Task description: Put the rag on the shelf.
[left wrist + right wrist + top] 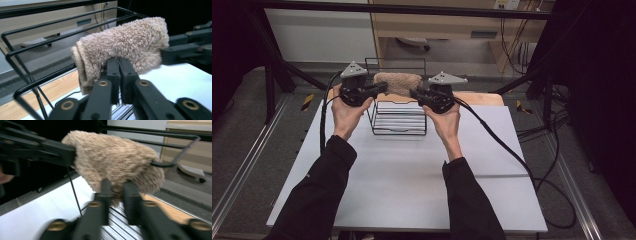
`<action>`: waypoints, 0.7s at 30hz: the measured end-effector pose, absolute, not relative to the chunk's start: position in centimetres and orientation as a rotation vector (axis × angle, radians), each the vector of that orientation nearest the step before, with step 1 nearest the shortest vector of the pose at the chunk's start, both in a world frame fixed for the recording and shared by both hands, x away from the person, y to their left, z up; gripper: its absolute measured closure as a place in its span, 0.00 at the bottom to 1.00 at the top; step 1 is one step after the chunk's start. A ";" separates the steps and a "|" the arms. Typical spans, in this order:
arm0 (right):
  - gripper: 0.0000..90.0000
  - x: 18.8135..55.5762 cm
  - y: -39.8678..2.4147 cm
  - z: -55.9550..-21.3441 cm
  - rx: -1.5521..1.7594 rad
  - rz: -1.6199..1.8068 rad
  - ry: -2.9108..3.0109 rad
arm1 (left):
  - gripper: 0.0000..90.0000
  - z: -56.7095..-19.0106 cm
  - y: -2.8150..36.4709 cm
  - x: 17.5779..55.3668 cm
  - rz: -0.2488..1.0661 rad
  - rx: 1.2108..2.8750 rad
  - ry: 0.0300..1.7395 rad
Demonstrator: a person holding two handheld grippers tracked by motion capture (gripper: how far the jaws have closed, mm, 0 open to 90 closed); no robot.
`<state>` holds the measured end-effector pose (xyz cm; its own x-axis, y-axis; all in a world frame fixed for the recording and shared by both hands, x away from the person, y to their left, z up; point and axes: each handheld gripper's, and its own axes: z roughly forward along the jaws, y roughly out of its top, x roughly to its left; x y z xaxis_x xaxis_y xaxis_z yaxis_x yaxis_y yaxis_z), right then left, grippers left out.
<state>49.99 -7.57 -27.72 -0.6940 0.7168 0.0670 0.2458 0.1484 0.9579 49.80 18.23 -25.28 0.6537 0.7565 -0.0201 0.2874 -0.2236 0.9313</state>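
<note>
The fluffy tan towel (398, 82) is soft, light and floppy, so each end is a good place to hold it, and it hangs over the top bars of the black wire rack (399, 117) on the tabletop (412, 180). The left gripper (381, 89) pinches 1 end with its fingers closed. The right gripper (416, 93) seems to pinch the other end, though that view is blurry, and the rack looks bare under the towel.

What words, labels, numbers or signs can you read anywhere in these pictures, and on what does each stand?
None can be read.
Label on the cabinet: a small grey plate, too small to read.
Towel, rack, table: no text on them.
</note>
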 end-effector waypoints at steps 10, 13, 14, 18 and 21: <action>0.96 49.7 -8.2 -27.5 0.911 1.533 2.042 | 0.67 -24.7 20.0 49.1 0.651 1.760 0.889; 0.96 49.7 -8.4 -27.4 0.903 1.521 2.047 | 0.67 -25.1 20.0 49.6 0.590 1.755 0.891; 0.96 49.7 -8.4 -27.3 0.898 1.520 2.048 | 0.70 -25.1 19.9 49.7 0.566 1.750 0.888; 0.96 49.6 -8.4 -27.3 0.888 1.501 2.047 | 0.79 -25.4 19.4 50.0 0.547 1.773 0.891; 0.96 49.6 -8.6 -27.3 0.880 1.487 2.052 | 0.91 -25.7 19.6 49.9 0.525 1.787 0.888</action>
<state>49.60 -8.59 -27.25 -0.6922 0.7216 0.0061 0.2305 0.2131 0.9494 49.95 19.58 -25.72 0.6319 0.7731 -0.0544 0.3246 -0.2003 0.9244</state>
